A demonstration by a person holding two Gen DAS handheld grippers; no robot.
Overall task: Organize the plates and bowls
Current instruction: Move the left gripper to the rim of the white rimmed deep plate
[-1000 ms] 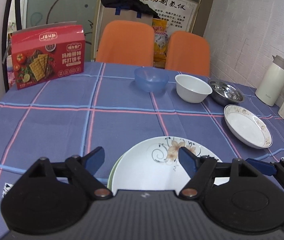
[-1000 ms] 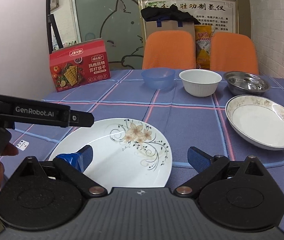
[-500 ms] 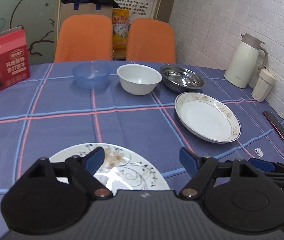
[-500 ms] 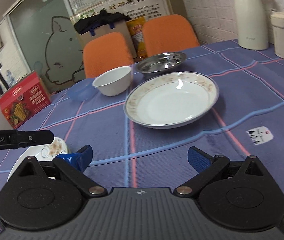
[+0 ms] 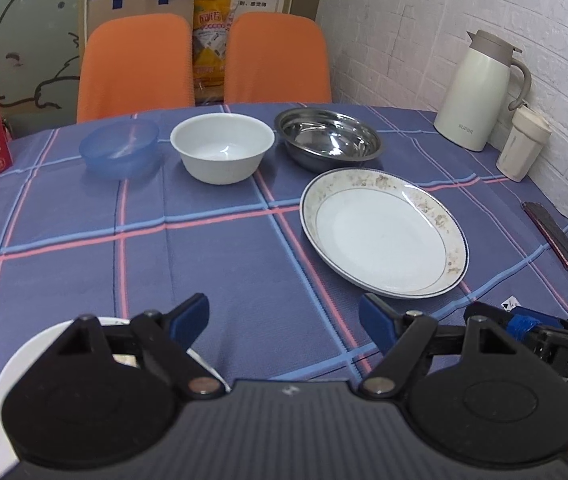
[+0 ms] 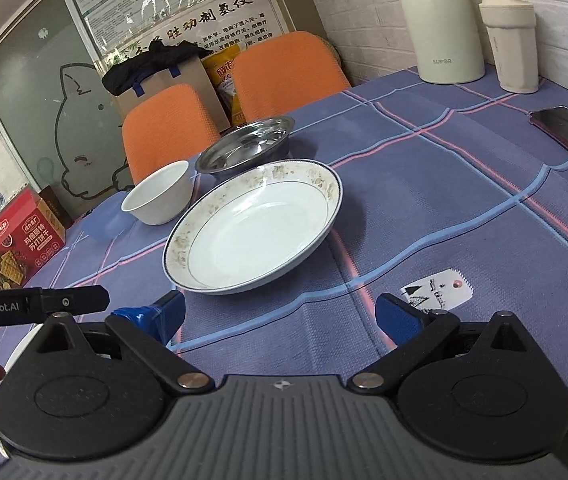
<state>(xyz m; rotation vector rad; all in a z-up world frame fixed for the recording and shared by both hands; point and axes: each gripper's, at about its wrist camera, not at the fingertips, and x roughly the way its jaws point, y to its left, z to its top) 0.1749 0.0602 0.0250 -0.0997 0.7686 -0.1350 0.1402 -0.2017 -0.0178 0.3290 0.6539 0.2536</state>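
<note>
Plaid cloth [image 5: 212,256] | glossy round rimmed plate [image 6: 252,232] | both tongs [image 5: 284,322] [image 6: 280,316] wide apart, empty

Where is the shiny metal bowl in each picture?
Left wrist view: the metal bowl sits in the upper middle, right of the white bowl, behind the big plate.
Right wrist view: the metal bowl is upper centre-left, just behind the same plate.
Shared landmark: the cream jug by the brick wall.
</note>
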